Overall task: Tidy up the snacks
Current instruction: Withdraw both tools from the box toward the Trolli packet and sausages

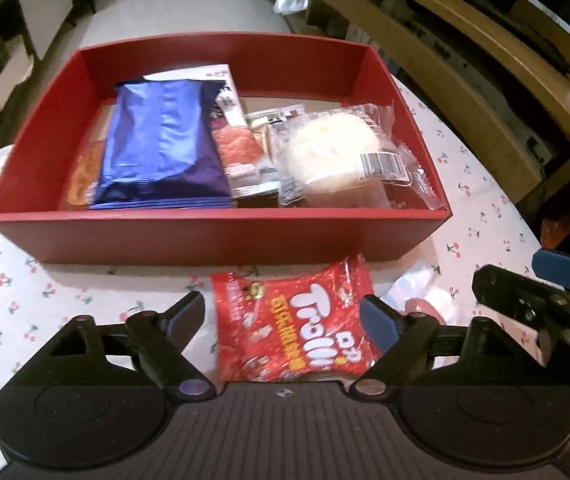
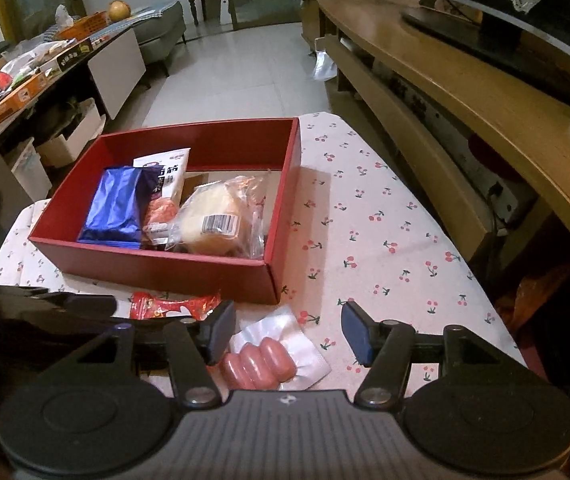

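Observation:
A red box (image 1: 221,236) stands on the cherry-print cloth and holds a blue foil bag (image 1: 157,144), a white-and-red snack pack (image 1: 233,136) and a wrapped bun (image 1: 337,152). A red Trolli gummy bag (image 1: 293,320) lies on the cloth in front of the box, between the open fingers of my left gripper (image 1: 285,316). In the right wrist view the box (image 2: 157,268) is at left, and a clear pack of sausages (image 2: 265,356) lies between the open fingers of my right gripper (image 2: 289,332). The Trolli bag (image 2: 173,304) shows partly behind the left gripper.
The right gripper (image 1: 533,300) shows at the right edge of the left wrist view. A wooden TV bench (image 2: 465,80) runs along the right. A cluttered side table (image 2: 25,80) is at far left. Bare cloth (image 2: 385,220) lies right of the box.

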### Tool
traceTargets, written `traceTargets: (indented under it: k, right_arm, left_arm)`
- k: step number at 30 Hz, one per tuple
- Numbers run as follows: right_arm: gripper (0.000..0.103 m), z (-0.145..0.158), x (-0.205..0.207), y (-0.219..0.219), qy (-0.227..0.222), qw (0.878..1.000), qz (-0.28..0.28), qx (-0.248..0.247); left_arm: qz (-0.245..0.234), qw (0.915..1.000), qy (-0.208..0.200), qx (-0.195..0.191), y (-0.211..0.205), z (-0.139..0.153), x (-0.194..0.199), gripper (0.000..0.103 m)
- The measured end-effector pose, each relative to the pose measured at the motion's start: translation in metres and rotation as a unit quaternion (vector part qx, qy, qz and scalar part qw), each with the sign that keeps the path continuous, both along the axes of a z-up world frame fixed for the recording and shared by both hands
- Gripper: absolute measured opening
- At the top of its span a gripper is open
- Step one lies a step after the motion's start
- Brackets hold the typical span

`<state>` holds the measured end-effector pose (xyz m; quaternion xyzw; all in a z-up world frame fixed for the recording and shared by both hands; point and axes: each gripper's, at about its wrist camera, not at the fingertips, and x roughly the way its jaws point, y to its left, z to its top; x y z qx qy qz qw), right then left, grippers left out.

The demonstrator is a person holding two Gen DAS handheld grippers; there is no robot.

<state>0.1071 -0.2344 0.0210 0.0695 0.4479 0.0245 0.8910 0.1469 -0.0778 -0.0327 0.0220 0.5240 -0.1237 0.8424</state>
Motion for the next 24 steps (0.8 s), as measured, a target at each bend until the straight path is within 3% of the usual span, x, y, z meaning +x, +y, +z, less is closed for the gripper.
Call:
traceTargets:
  k: [5, 9, 12, 13, 20, 24]
  right_arm:
    - [0.078, 0.001, 0.001, -0.001, -0.002, 1.000, -0.004, -0.004]
    - [0.078, -0.001, 0.003, -0.003, 0.002, 1.000, -0.002, -0.001]
    - [0.078, -0.002, 0.004, -0.003, 0.006, 1.000, 0.000, -0.003]
    - [0.078, -0.003, 0.004, -0.003, 0.006, 1.000, -0.001, -0.004]
    - [0.078, -0.007, 0.002, -0.006, 0.014, 1.000, 0.002, -0.003]
    - [0.078, -0.006, 0.001, -0.003, 0.014, 1.000, 0.012, 0.000]
  left_arm:
    - [0.016, 0.9998, 0.009, -0.003, -0.007, -0.016, 0.010, 0.098]
    - [0.027, 0.9995, 0.016, -0.007, -0.002, -0.026, 0.014, 0.097]
    - [0.017, 0.9997, 0.004, 0.017, -0.004, -0.024, 0.009, 0.083]
    - [0.013, 0.9998, 0.003, 0.017, -0.003, -0.023, 0.007, 0.076]
    - [0.001, 0.9999, 0.009, 0.006, 0.017, -0.013, -0.013, 0.051]
    - [-0.011, 0.9997, 0.017, 0.010, 0.023, -0.005, -0.024, 0.048]
